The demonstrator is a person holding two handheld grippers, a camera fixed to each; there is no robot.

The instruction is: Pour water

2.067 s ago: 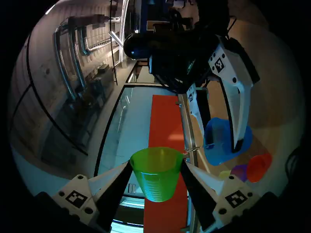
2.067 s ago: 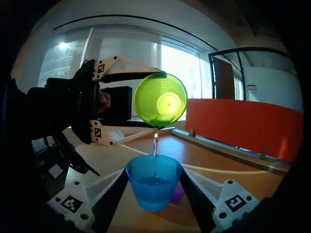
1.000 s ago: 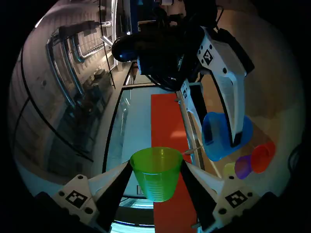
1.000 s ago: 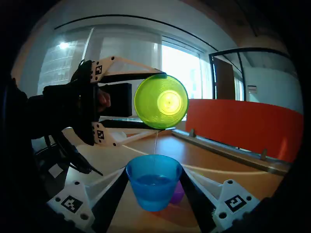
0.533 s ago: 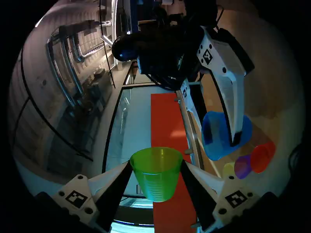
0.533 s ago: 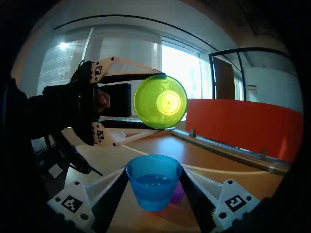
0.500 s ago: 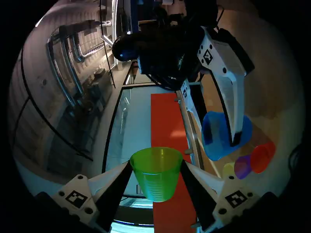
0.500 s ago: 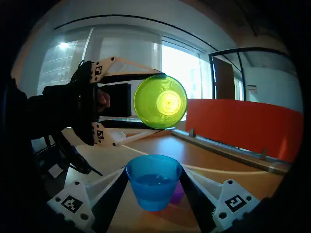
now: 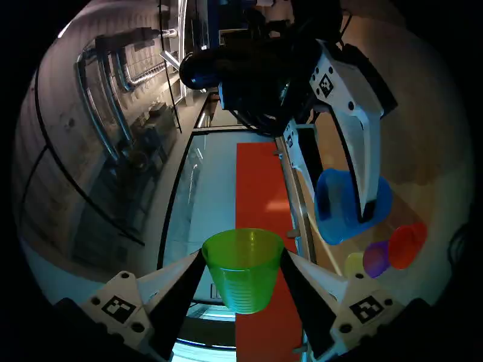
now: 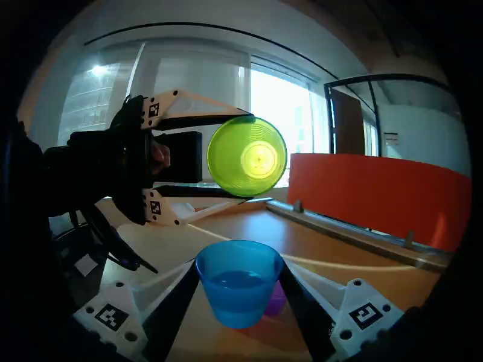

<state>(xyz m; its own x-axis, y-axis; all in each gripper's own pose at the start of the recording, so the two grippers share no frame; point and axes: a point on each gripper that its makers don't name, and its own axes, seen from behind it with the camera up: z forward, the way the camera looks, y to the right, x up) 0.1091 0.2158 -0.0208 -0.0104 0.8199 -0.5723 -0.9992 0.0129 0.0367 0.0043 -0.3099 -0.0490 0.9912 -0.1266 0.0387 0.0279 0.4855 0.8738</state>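
Note:
My left gripper (image 9: 243, 271) is shut on a translucent green cup (image 9: 243, 268). In the right gripper view that green cup (image 10: 247, 157) lies on its side, mouth toward me, held by the left gripper (image 10: 241, 155) up and a little behind the blue cup. My right gripper (image 10: 239, 283) is shut on a blue cup (image 10: 239, 282) that stands upright with water in it. The left gripper view has the blue cup (image 9: 347, 205) at the right between the right gripper's white fingers (image 9: 362, 157). No water falls between the cups.
A wooden table (image 10: 338, 253) lies below, with an orange partition (image 10: 386, 193) along its far side. Purple (image 9: 375, 259), red (image 9: 404, 244) and yellow (image 9: 354, 263) cups sit on the table. A purple cup (image 10: 276, 298) peeks out behind the blue one. Bright windows stand behind.
The thin stream from the green cup into the blue cup has stopped. The green cup has drifted slightly left and up; the blue cup has stayed put.

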